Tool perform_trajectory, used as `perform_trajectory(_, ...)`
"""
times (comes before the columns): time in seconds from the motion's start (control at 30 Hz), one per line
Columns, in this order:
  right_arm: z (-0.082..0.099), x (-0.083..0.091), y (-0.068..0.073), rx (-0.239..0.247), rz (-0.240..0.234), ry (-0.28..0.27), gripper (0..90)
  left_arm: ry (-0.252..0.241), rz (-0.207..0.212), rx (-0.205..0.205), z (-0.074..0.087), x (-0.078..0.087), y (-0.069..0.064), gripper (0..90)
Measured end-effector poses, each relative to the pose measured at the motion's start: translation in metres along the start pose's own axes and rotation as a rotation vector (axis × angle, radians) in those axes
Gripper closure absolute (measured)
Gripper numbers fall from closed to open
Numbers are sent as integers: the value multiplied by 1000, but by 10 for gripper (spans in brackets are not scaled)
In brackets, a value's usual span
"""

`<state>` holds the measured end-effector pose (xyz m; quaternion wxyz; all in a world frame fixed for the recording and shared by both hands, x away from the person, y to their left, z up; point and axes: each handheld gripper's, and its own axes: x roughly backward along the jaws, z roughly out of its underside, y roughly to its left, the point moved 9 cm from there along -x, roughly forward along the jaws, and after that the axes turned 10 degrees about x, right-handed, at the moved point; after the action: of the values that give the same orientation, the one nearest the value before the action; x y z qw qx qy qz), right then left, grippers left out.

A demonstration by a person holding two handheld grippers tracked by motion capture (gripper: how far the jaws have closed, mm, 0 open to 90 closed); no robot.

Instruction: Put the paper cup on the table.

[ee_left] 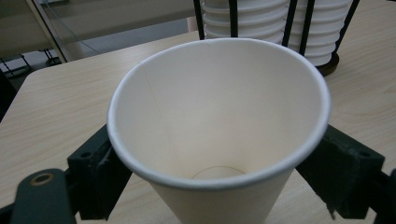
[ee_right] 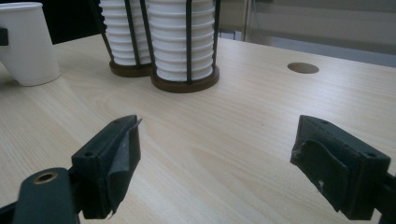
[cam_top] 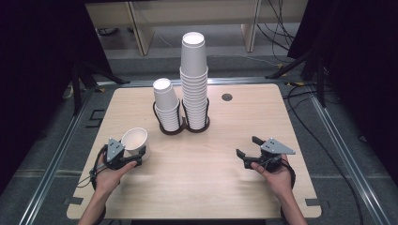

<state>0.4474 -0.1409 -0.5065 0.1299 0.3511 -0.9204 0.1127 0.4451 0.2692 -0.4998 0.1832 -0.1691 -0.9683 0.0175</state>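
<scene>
A single white paper cup [cam_top: 135, 140] [ee_left: 219, 116] [ee_right: 27, 44] stands upright on the wooden table [cam_top: 202, 173], at its left. My left gripper [cam_top: 134, 153] [ee_left: 215, 163] has one jaw on each side of this cup, just below the rim. A sliver of table shows between each pad and the cup wall, so the jaws look open around it. At the table's right, my right gripper [cam_top: 248, 146] [ee_right: 215, 140] rests low and open, with nothing between its pads. It points toward the cup stacks.
Two black wire holders stand side by side at the table's middle back. One carries a short stack of white cups [cam_top: 166, 105] [ee_right: 123, 32], the other a tall stack [cam_top: 194, 79] [ee_right: 184, 42]. A round cable hole [cam_top: 227, 97] [ee_right: 303, 67] lies right of them.
</scene>
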Motion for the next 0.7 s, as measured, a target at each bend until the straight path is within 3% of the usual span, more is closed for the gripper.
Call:
perform_trajectory(0.27,-1,-2,0,13,-3,-16,156,-3,2,19,0,0,0,122)
perform_trajectory(0.37,-1,-2,0,9,-3,-18,155,0,-2,17,0,0,0,68)
perform_trajectory(0.47,-1,-2,4,-33,-13,-7,155,-8,7,27,-3,2,-1,12)
perform_trajectory(0.57,0,-2,3,-15,-10,-7,155,-20,13,27,-4,2,-1,0)
perform_trajectory(0.6,-1,-3,0,33,-9,-22,155,-14,11,26,-4,3,-1,0)
perform_trajectory(0.7,0,-3,2,14,-18,-8,155,-22,7,32,-5,4,0,0)
